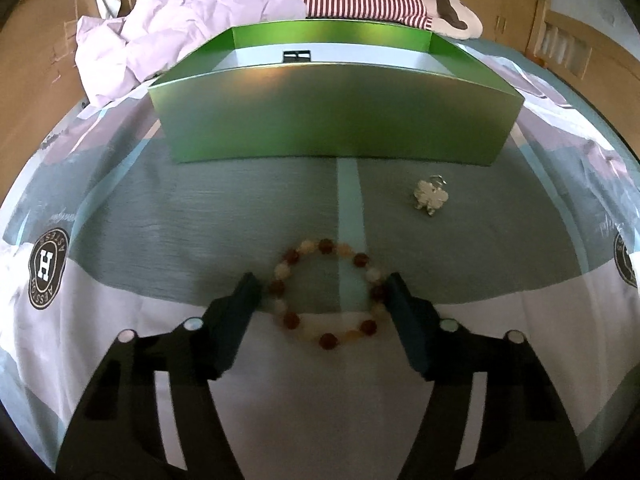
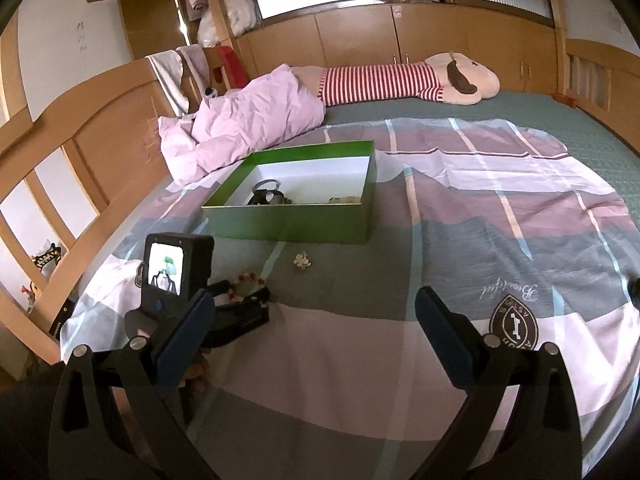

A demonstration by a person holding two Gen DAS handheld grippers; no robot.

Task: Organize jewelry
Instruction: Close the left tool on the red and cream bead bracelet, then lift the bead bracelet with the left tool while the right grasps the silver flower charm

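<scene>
A bracelet of red and cream beads (image 1: 326, 294) lies flat on the bedsheet. My left gripper (image 1: 322, 292) is open, low over the sheet, with a finger on each side of the bracelet, close to or touching its beads. A pale clover-shaped charm (image 1: 430, 196) lies beyond it to the right, in front of the green box (image 1: 332, 116). In the right wrist view the box (image 2: 296, 224) holds several dark pieces of jewelry, the charm (image 2: 303, 261) lies before it, and the left gripper (image 2: 240, 300) straddles the bracelet (image 2: 246, 280). My right gripper (image 2: 316, 312) is open and empty above the sheet.
A crumpled pink duvet (image 2: 248, 128) and a striped plush toy (image 2: 400, 80) lie behind the box. A wooden bed rail (image 2: 80, 152) runs along the left. The patterned sheet (image 2: 500, 220) stretches to the right.
</scene>
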